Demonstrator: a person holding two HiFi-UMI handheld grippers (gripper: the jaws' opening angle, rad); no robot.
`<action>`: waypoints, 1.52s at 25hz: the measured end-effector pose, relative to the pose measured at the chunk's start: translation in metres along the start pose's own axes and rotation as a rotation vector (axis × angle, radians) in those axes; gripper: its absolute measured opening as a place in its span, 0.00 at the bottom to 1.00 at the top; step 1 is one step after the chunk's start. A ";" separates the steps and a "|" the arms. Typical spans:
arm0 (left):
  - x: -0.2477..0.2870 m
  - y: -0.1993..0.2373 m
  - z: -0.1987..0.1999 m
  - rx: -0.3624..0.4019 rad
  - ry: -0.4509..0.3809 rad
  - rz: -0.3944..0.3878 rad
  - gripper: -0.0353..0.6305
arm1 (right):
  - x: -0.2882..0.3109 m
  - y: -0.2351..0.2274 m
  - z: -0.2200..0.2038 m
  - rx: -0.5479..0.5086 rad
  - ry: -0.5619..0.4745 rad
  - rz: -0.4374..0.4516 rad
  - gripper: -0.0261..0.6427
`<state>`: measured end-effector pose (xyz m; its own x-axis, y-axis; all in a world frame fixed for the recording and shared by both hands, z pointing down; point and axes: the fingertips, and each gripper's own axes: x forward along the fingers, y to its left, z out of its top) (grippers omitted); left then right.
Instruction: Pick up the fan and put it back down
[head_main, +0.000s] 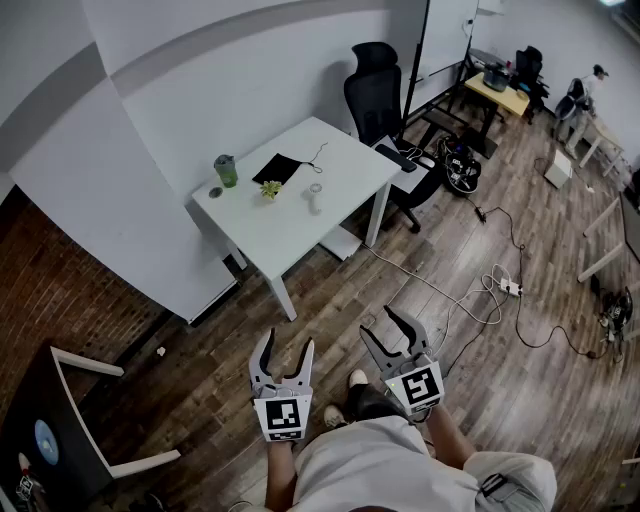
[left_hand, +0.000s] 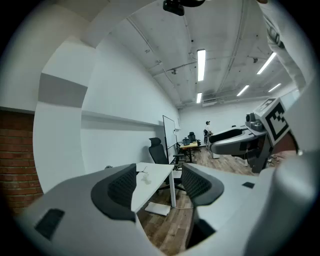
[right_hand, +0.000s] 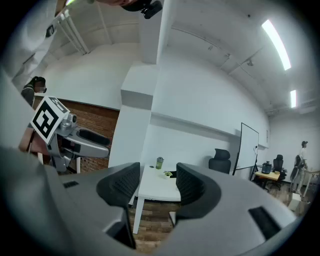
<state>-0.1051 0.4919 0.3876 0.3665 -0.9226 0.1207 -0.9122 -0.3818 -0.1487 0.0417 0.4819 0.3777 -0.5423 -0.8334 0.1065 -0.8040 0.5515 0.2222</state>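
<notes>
You're well back from the table (head_main: 300, 228). Left gripper (head_main: 287, 345) and right gripper (head_main: 385, 328) are narrowly parted and empty. The fan (head_main: 316, 197) stands untouched, so everything seems left to do.

A small white fan (head_main: 315, 195) with a round, ring-like head is sitting near the middle of the white rectangular bench (head_main: 340, 160). It is resting just right of a little green potted plant (head_main: 271, 189). Whether it is standing or lying flat is not showing at this size.
</notes>
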 end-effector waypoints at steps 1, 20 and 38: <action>-0.001 0.001 -0.001 -0.002 0.000 0.000 0.47 | 0.000 0.002 0.001 0.008 -0.006 0.000 0.38; 0.079 0.025 -0.008 -0.039 -0.003 -0.007 0.46 | 0.066 -0.050 -0.014 0.047 0.000 -0.025 0.40; 0.193 0.035 0.021 -0.014 -0.011 0.043 0.45 | 0.134 -0.144 -0.019 0.061 -0.030 0.002 0.40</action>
<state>-0.0622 0.2999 0.3848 0.3291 -0.9386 0.1037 -0.9295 -0.3413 -0.1394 0.0895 0.2906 0.3785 -0.5506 -0.8312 0.0774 -0.8156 0.5554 0.1626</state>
